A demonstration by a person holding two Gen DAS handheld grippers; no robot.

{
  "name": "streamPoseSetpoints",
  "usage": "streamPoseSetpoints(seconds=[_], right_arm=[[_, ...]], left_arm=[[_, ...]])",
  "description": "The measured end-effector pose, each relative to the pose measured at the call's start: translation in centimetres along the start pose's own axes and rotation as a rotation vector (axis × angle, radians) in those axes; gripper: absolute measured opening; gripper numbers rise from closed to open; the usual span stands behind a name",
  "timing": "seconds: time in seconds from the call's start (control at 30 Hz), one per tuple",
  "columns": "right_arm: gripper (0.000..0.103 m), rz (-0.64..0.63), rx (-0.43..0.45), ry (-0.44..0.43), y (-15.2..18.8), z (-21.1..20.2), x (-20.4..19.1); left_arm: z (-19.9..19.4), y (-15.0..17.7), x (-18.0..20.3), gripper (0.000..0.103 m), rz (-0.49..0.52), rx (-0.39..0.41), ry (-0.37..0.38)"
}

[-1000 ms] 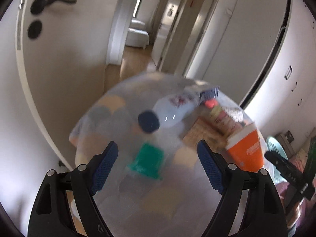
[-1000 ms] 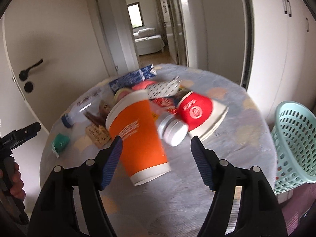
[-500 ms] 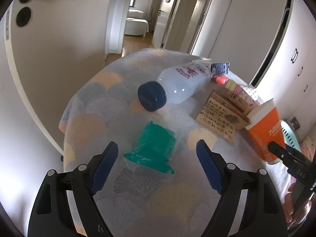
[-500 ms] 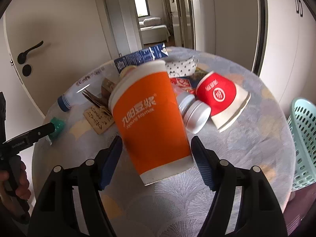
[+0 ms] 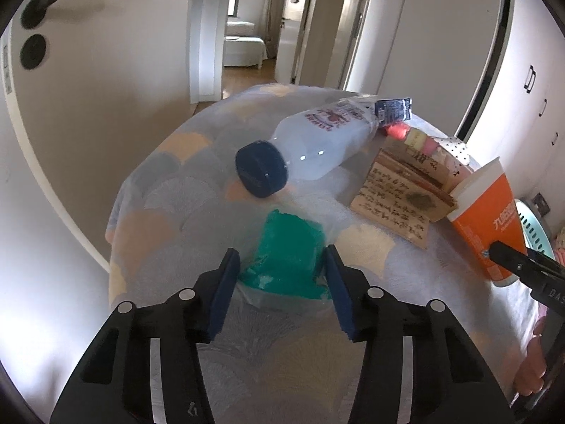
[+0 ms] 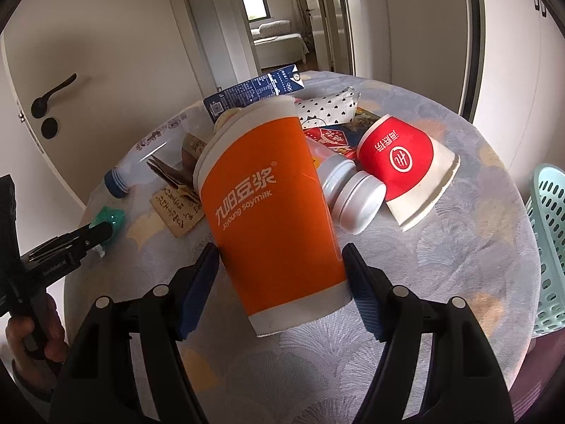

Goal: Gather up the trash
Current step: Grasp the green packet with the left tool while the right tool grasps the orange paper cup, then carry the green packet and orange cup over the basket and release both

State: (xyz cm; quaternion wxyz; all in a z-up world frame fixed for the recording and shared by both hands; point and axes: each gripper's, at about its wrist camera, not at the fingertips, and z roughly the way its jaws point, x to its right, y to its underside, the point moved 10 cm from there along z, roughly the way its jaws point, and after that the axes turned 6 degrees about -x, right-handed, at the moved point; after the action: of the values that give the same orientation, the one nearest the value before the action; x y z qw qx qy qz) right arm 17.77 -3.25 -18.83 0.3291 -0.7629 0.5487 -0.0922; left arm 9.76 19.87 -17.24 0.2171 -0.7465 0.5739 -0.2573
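As closing, left claw (image 5: 280,268) on green wrapper (image 5: 287,258)

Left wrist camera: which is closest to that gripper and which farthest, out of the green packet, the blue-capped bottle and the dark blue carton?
1. green packet, between the left gripper fingers.
2. blue-capped bottle, lying on its side just beyond the packet.
3. dark blue carton, at the bottle's far end, towards the right.

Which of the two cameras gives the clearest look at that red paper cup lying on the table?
The right wrist view. There the red cup lies on its side in plain sight, its logo legible, beside a small white jar. The left wrist view does not show it at all; the orange cup stands on that side.
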Motion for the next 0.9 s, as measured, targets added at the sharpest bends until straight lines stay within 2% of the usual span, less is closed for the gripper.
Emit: streamPoseSetpoints(seconds=[0.1, 0.33, 0.7, 0.9], right_arm=[[0.067, 0.004, -0.017, -0.015, 0.1, 0.2, -0.2], [0.055, -0.037, -0.021, -0.036, 0.7, -0.3, -1.3], [0.055, -0.047, 0.044, -0.04, 1.7, -4.8, -1.1], [0.055, -0.022, 0.096, -0.02, 1.2, -7.9, 0.7]], left_arm=[[-0.5, -0.2, 0.6, 0.048, 0.005, 0.01, 0.015], [-1.9, -0.7, 1.8, 0.048, 0.028, 0.039, 0.022], [-4.4, -2.2, 5.6, 0.047, 0.082, 0.09, 0.071], [-5.4, -3.2, 9.4, 0.047, 0.122, 0.118, 0.138]])
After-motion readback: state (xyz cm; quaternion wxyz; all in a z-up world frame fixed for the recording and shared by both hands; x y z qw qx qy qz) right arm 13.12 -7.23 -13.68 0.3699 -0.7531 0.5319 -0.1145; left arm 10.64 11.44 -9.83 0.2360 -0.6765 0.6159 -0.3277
